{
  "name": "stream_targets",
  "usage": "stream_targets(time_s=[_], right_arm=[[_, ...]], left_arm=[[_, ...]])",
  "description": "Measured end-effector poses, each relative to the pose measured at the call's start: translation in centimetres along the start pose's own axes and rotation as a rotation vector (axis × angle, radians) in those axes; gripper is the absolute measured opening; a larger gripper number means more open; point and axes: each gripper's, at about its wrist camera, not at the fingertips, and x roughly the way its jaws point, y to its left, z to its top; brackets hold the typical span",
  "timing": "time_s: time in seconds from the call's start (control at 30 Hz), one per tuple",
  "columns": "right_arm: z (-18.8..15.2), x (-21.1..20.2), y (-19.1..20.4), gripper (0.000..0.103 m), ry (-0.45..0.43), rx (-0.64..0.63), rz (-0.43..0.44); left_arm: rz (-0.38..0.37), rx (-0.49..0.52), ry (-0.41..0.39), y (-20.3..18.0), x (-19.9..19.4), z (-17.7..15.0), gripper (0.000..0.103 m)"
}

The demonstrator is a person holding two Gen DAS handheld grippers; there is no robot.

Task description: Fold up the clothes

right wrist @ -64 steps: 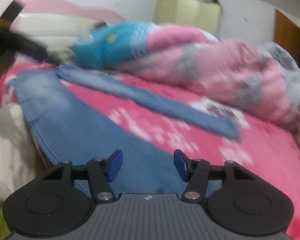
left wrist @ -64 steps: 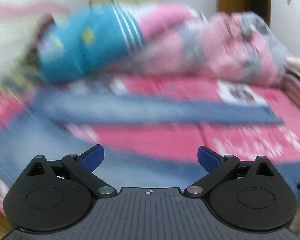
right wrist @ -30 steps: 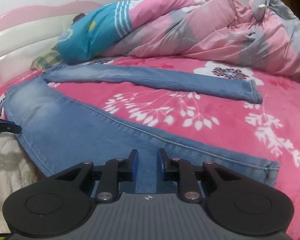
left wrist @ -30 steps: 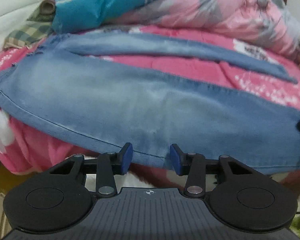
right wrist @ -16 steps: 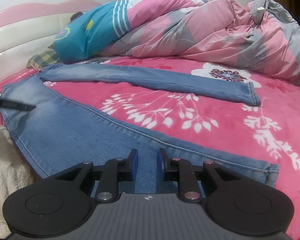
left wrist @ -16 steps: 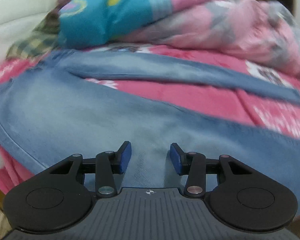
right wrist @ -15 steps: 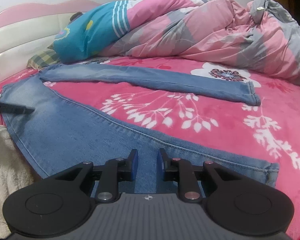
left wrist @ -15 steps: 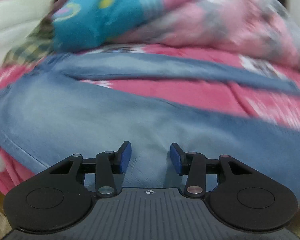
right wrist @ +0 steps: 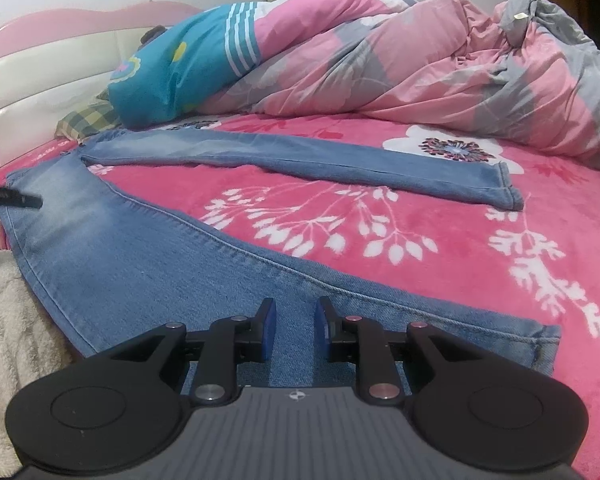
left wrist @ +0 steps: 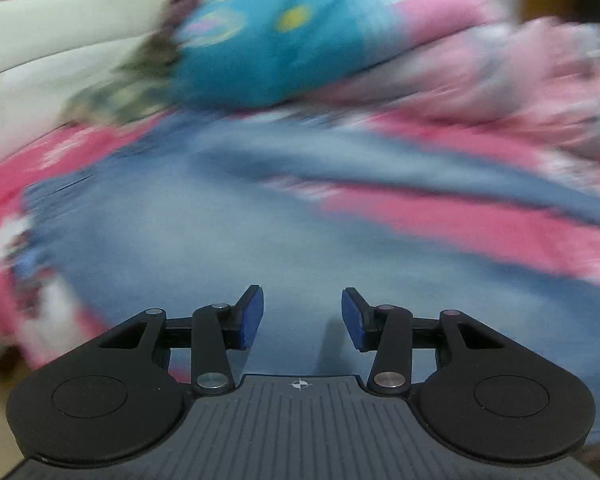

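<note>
Right wrist view: jeans (right wrist: 148,264) stretch crosswise beneath both part-open, empty tongs, right gripper (right wrist: 291,330) nearest the hem, left gripper (left wrist: 302,318) nearest the waist.

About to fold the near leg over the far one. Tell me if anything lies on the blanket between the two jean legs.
Nothing visible does. Between the near leg and the far leg only bare pink blanket shows. The quilt is heaped beyond the far leg, not between them.
</note>
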Motion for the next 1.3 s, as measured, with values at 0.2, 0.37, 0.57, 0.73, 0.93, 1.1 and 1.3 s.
stream_targets(time_s=[0.2, 0.37, 0.57, 0.73, 0.93, 1.1, 1.3], right_arm=[[0.2, -0.1, 0.2, 0.023, 0.01, -0.006, 0.001], [2.3, -0.8, 2.9, 0.024, -0.007, -0.122, 0.021], [5.2, 2.2, 11.7, 0.024, -0.11, -0.377, 0.305], [5.3, 7.8, 16.4, 0.024, -0.065, -0.418, 0.385], [1.7, 6.0, 12.6, 0.037, -0.079, -0.411, 0.324], [0.8, 1.4, 7.2, 0.042, 0.027, -0.423, 0.264], [7.2, 3.1, 1.1, 0.043, 0.059, -0.247, 0.187]], left_arm=[[0.225, -0.31, -0.015, 9.1, -0.8, -0.5, 0.045], [0.206, -0.189, -0.094, 7.0, -2.4, 0.2, 0.048], [0.128, -0.086, -0.106, 1.8, 0.7, 2.3, 0.049], [0.101, 0.002, -0.086, -2.1, 3.2, 2.6, 0.055], [0.149, 0.128, -0.065, -5.4, 4.3, 2.3, 0.067], [0.115, 0.063, -0.028, -4.5, 4.9, 2.5, 0.072], [0.083, -0.03, -0.007, -3.3, 4.8, 2.9, 0.074]])
